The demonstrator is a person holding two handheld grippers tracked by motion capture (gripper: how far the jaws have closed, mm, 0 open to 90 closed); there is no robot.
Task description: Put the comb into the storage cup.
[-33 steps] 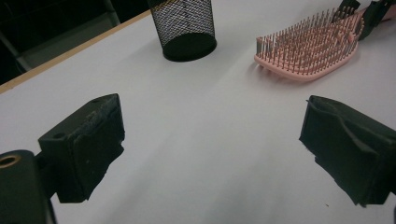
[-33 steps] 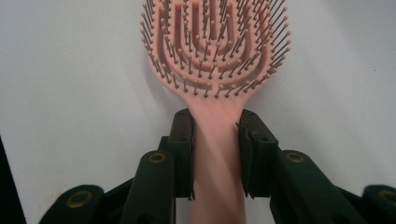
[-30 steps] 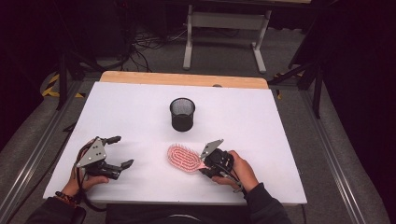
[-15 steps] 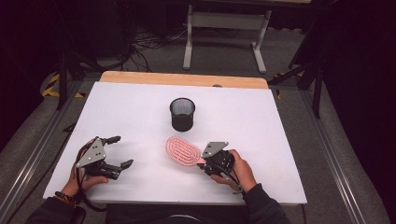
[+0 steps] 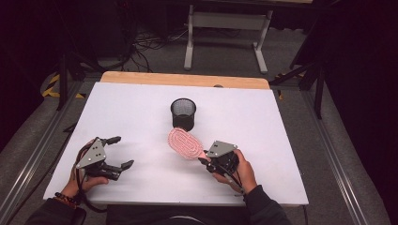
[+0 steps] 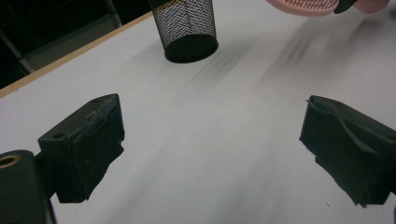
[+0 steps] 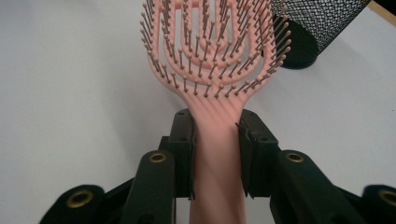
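A pink hairbrush (image 5: 185,143) hangs above the white table, bristles up, its head near the black mesh cup (image 5: 183,113). My right gripper (image 5: 205,161) is shut on the brush's handle (image 7: 217,154), one pad on each side, and the brush head (image 7: 212,44) points toward the cup (image 7: 313,28). My left gripper (image 5: 120,152) rests at the table's front left, open and holding nothing. In the left gripper view its two black pads (image 6: 88,140) stand wide apart over bare table, with the cup (image 6: 187,28) and the brush (image 6: 313,5) beyond.
The white tabletop (image 5: 263,126) has a wooden strip (image 5: 187,78) along its far edge. Metal rails (image 5: 338,159) run beside the table. A stand's legs (image 5: 225,28) and cables lie on the floor behind.
My right gripper has lifted the hairbrush off the table and carried it up and toward the mesh cup. The left gripper has stayed in place.
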